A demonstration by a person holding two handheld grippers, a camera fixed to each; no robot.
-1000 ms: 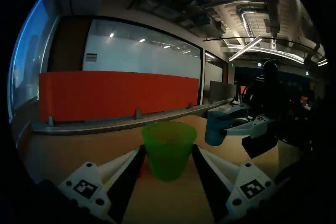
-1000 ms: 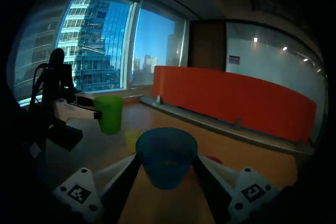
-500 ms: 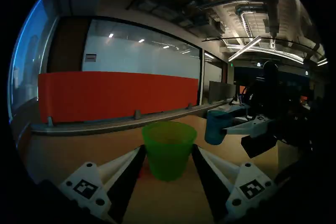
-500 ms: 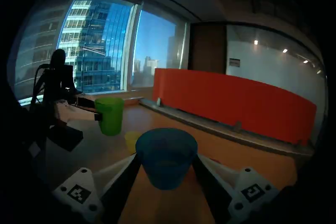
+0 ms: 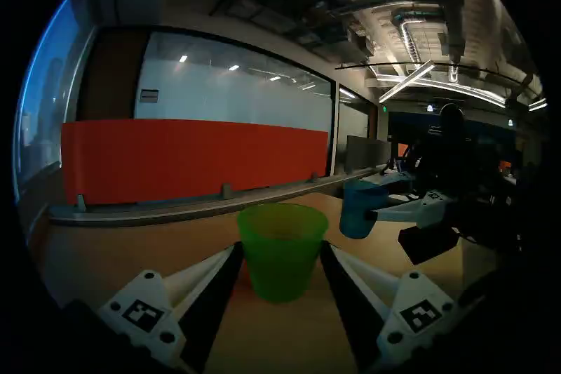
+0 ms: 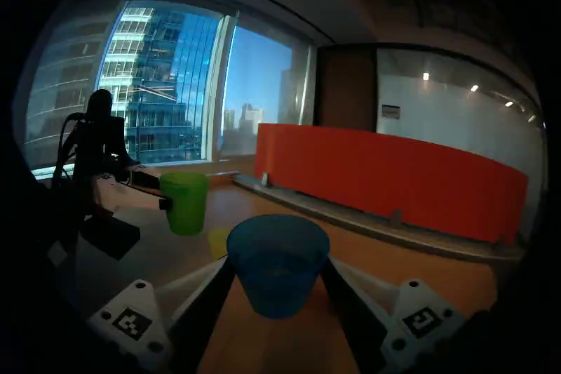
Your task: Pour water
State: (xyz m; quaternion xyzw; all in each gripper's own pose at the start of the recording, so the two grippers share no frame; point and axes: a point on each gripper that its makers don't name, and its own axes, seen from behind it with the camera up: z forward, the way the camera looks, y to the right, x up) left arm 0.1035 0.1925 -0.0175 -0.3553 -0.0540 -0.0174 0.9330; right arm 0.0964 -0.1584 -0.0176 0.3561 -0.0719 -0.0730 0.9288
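Observation:
In the left gripper view my left gripper point(image 5: 280, 262) is shut on a green cup point(image 5: 282, 249), held upright above the wooden table point(image 5: 105, 255). Farther right, the right gripper point(image 5: 382, 214) holds a blue cup point(image 5: 357, 211). In the right gripper view my right gripper point(image 6: 278, 276) is shut on the blue cup point(image 6: 278, 262), upright, with some water showing inside. At the left, the green cup point(image 6: 185, 201) sits in the left gripper point(image 6: 151, 198), apart from the blue cup.
A yellow cup point(image 6: 219, 241) stands on the table behind the blue cup. A long orange panel point(image 6: 393, 174) on a grey rail point(image 5: 196, 202) borders the table's far edge. Big windows point(image 6: 161, 86) lie to the left. A dark figure point(image 6: 95, 142) stands behind the left gripper.
Both held cups have risen slightly; in the right gripper view the green cup has shifted lower and a little right, and the yellow cup is more covered.

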